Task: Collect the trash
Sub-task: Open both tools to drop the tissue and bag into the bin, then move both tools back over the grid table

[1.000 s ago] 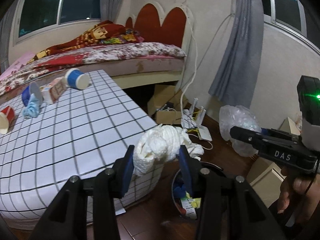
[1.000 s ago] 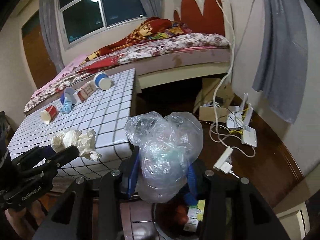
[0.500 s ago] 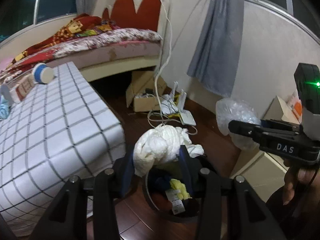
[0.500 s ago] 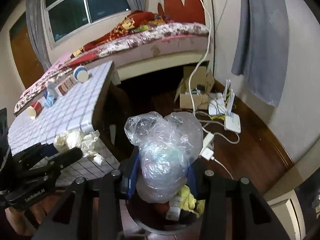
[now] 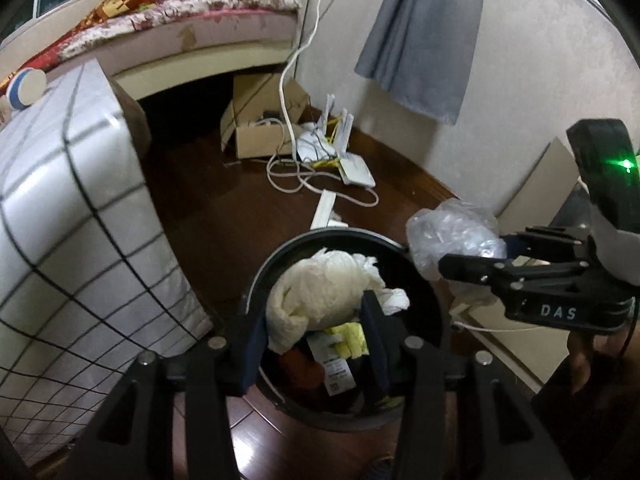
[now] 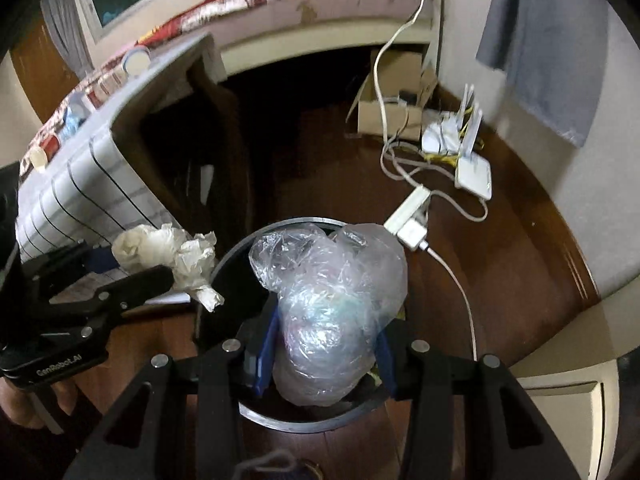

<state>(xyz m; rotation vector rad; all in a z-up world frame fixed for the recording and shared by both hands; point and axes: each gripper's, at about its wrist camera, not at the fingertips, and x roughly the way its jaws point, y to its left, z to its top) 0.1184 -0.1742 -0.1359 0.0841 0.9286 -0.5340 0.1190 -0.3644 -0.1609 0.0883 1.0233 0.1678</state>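
Both tools pinch crumpled trash, white paper wad (image 5: 320,300) and clear plastic bag (image 6: 332,312).

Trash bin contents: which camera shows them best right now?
The left wrist view: below the white paper wad the trash bin shows yellow and orange scraps and a label. In the right wrist view the clear plastic bag hides nearly everything but the rim.

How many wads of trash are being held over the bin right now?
2: a crumpled white paper wad in the left gripper, and a crumpled clear plastic bag in the right gripper, both above the black trash bin.
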